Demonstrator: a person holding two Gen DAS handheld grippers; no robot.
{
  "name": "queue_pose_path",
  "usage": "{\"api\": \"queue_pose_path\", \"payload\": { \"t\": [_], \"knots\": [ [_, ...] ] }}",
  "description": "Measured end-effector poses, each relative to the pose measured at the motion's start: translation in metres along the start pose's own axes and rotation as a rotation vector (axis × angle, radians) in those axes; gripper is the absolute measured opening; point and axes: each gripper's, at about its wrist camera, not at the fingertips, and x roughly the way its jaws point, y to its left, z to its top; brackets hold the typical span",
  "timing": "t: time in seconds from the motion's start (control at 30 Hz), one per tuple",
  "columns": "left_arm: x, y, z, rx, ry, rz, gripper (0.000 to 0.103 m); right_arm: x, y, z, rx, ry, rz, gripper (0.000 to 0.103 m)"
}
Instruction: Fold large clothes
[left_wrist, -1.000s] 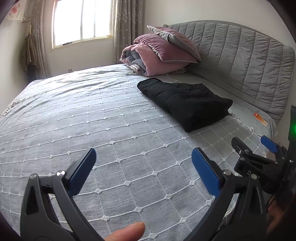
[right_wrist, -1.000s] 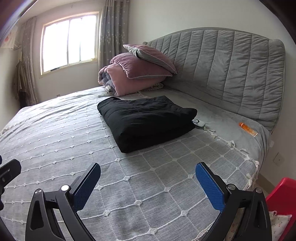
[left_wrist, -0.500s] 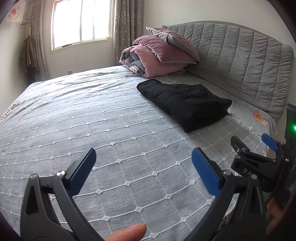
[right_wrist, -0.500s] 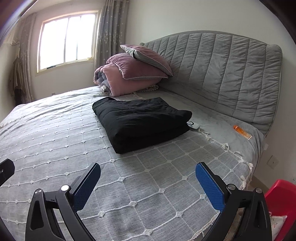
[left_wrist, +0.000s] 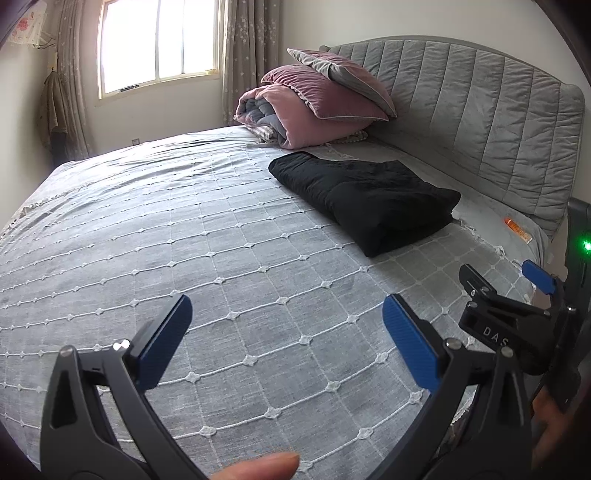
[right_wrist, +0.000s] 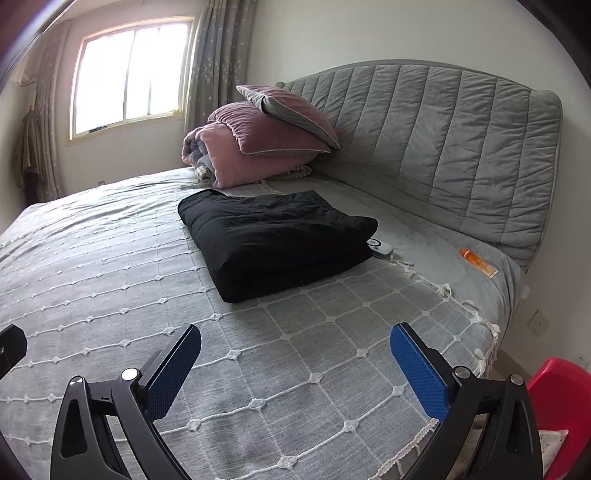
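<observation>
Left wrist view: left gripper (left_wrist: 286, 325) and right gripper (right_wrist: 295, 354), jaws wide apart and empty, sit slightly farther back from the folded black garment (left_wrist: 364, 197) than before.

I can't read the label on the small orange tube (right_wrist: 478, 263) by the headboard. The folded black garment (right_wrist: 275, 242) half hides a small white device (right_wrist: 380, 248). The frame edge cuts off the red plastic stool (right_wrist: 561, 391).
</observation>
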Motion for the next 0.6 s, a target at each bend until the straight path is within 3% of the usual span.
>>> {"api": "queue_pose_path", "payload": {
  "t": [0.6],
  "knots": [
    [0.0006, -0.0011, -0.0018, -0.012, 0.013, -0.009, 0.103, 0.0020, -0.0052, -0.0009, 0.013, 0.011, 0.003, 0.103]
  ]
}}
